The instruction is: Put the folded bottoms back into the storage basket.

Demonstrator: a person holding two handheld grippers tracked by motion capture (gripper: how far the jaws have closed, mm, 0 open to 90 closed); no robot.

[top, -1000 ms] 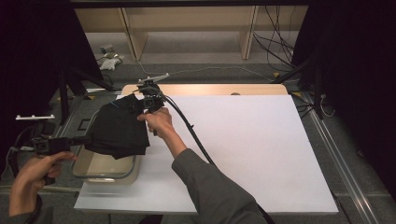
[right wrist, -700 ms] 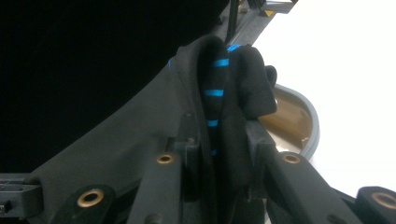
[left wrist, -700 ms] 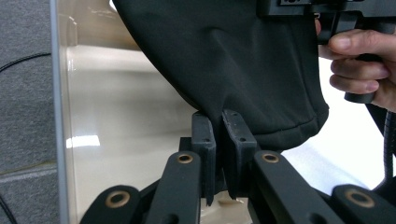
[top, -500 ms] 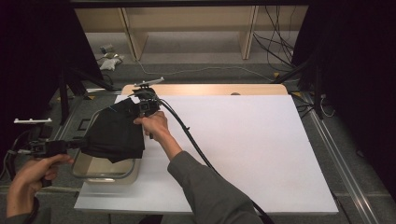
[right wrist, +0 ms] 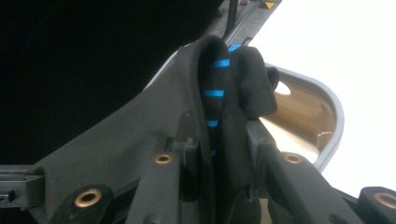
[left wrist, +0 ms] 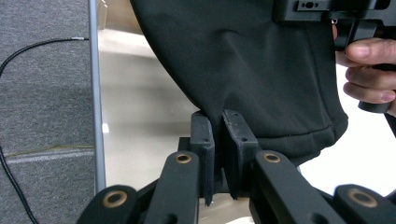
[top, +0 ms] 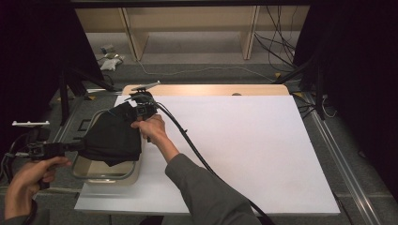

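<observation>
The white worktop (top: 244, 150) is carrying everything, and near its left edge a shallow grey-rimmed tray (top: 133, 171) is sitting, pale inside. Above that tray a black garment (top: 112, 138) is hanging stretched between the two tools, clear of the worktop and partly covering the tray. It is draping and creasing freely, so I am judging it soft, light and limp, with nothing fragile about it; a folded edge is the place to pinch. The left tool (left wrist: 218, 140) is clamping a thin pinch of cloth near the hem (left wrist: 299, 137), jaws nearly together. The right tool (right wrist: 219, 140) is biting a thick bunched fold at the far corner, where blue stripes (right wrist: 215, 93) are peeking out, possibly a lining, though the view is murky.
</observation>
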